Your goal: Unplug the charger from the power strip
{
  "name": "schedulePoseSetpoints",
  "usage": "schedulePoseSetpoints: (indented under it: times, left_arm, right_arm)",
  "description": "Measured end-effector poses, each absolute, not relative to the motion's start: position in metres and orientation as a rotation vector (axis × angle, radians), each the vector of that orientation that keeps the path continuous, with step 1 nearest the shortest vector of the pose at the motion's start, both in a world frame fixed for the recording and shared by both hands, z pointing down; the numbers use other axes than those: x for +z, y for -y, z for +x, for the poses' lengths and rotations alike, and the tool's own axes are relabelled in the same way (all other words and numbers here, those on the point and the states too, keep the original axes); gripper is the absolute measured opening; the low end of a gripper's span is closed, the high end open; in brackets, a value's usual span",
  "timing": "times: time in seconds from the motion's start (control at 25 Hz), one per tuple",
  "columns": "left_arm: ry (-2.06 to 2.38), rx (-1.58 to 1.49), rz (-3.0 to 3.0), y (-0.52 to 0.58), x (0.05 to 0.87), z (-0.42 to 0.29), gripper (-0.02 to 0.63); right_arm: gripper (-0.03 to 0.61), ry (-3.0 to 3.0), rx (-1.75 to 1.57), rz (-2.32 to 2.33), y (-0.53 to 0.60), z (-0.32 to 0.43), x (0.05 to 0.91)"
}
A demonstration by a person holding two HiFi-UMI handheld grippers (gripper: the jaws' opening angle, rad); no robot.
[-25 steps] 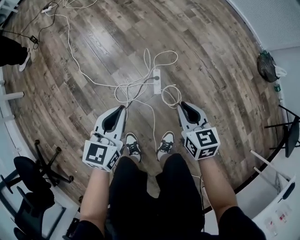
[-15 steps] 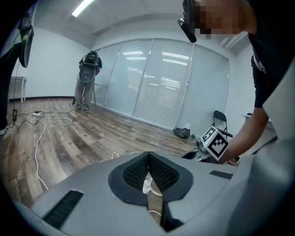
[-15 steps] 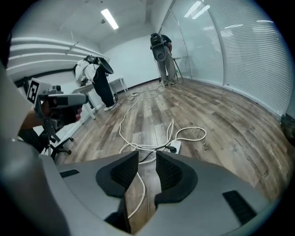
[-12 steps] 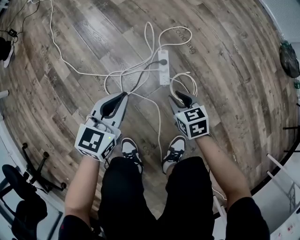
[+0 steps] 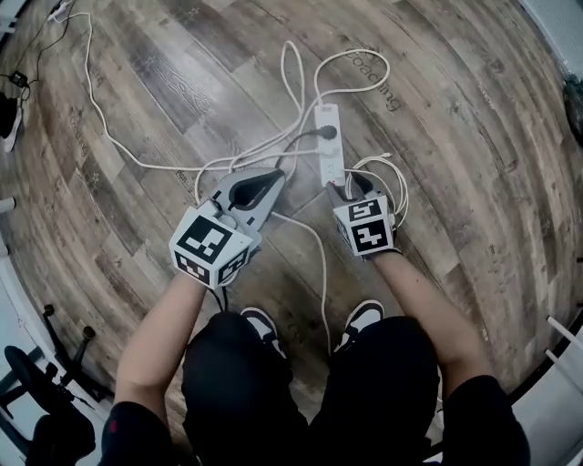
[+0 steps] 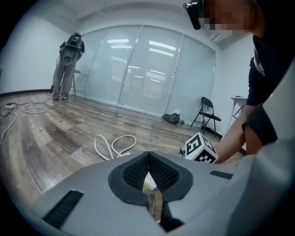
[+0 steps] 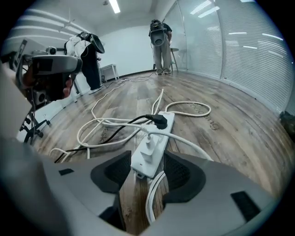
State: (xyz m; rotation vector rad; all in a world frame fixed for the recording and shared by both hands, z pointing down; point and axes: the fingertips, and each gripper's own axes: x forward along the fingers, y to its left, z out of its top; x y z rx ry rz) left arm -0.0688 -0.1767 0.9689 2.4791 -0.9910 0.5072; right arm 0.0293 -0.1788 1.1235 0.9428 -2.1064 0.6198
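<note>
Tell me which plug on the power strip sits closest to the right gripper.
The white charger, at the power strip's near end, which lies between the right gripper's jaws; they have just been opening. The black plug sits farthest along.

I'm looking down on grey-brown wood-plank flooring (image 5: pixel 137 91) that runs out to a glass wall hung with blinds (image 6: pixel 147 69), a black folding chair (image 6: pixel 209 117) against the white wall (image 6: pixel 226 87), and a ceiling strip light (image 7: pixel 114 6) glowing overhead.

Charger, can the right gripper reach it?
Probably yes: the right gripper has just been opening its jaws, the power strip lies between them, and the charger stands just ahead, uncovered.
</note>
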Motion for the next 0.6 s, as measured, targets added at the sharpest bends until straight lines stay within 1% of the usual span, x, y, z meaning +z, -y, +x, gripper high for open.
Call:
schedulePoseSetpoints:
  times: [0.28,0.32,0.36,0.4,0.6]
  left_arm:
    - [0.902,0.541,2.499,0.237,1.032,-0.041,0.020]
    - [0.888,0.561,2.507,0.244,1.042,-0.037,0.020]
    - [0.875,0.585,2.520,0.250,1.051,-0.034,0.020]
    - [0.863,0.613,2.534,0.256,1.060,-0.031,0.020]
    - [0.784,0.687,2.535,0.272,1.095,-0.012,0.020]
  right_arm:
    - [0.206,2.144,0.576,1.007,0.204,0.024,1.145]
    - [0.201,2.148,0.569,1.000,0.205,0.023,1.144]
    - [0.180,2.150,0.565,0.992,0.205,0.022,1.144]
    - [0.146,2.147,0.563,0.988,0.205,0.022,1.143]
    - [0.140,2.123,0.578,0.965,0.207,0.028,1.146]
